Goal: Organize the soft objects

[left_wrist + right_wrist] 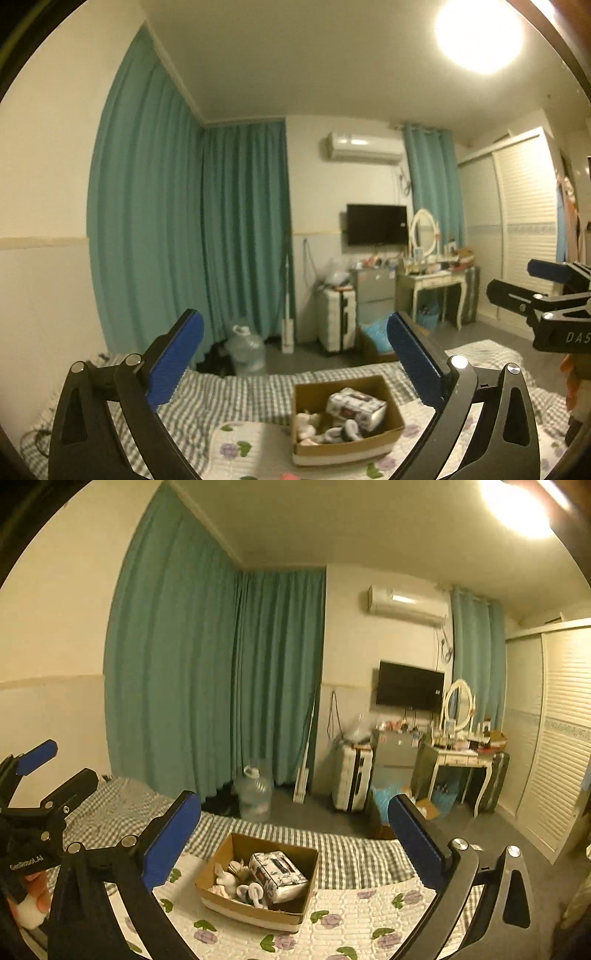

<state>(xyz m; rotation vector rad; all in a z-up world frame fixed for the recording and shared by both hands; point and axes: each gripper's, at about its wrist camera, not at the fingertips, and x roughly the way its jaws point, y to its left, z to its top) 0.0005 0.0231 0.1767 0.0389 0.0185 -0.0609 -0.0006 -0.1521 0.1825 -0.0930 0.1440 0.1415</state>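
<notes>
Soft toys [236,880] heaped in open cardboard box [221,853], both grippers' fingers spread, empty

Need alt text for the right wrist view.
An open cardboard box of soft toys and a printed packet sits on a floral quilt between the open right gripper. The open left gripper shows at left.

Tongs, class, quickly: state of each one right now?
Left tongs: open, holding nothing, above the cardboard box.
Right tongs: open, holding nothing.
</notes>
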